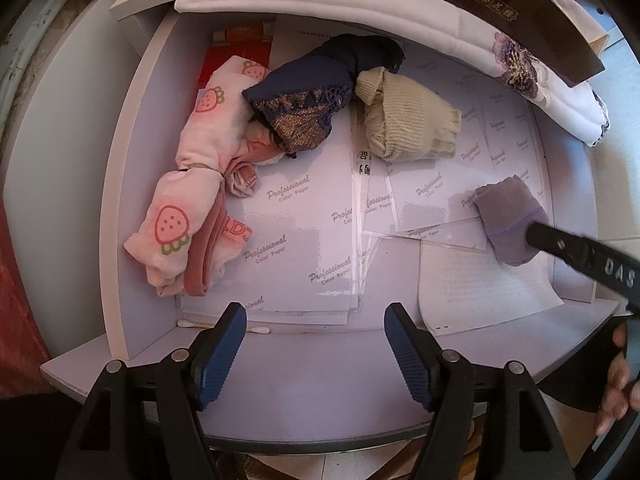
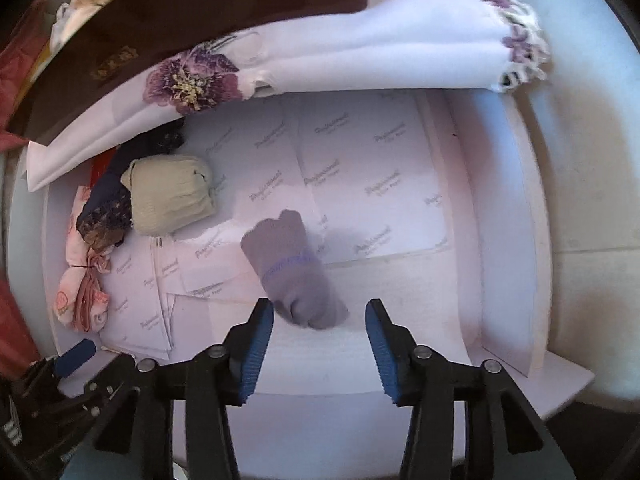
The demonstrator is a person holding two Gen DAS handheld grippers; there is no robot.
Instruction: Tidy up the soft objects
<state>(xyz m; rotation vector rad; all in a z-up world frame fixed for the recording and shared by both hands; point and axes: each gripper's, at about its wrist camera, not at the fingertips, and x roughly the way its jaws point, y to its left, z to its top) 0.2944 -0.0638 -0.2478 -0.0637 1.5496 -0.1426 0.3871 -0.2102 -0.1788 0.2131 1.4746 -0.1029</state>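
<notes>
An open white drawer (image 1: 120, 208) lined with paper sheets holds rolled soft items. A pink strawberry-print bundle (image 1: 188, 200) lies at the left, a navy lace roll (image 1: 308, 92) behind it, and a beige roll (image 1: 408, 120) in the middle. A purple sock roll (image 1: 508, 216) lies at the right; it also shows in the right wrist view (image 2: 292, 268). My right gripper (image 2: 320, 344) is open, its jaws just short of the purple roll and apart from it. My left gripper (image 1: 316, 356) is open and empty over the drawer's front edge.
A folded white cloth with purple flowers (image 1: 400, 4) hangs over the drawer's back edge under a dark brown box (image 1: 520, 4). Red packets (image 1: 236, 52) lie at the back left. Cotton swabs (image 1: 256, 330) lie at the front. Red fabric (image 1: 16, 312) lies outside on the left.
</notes>
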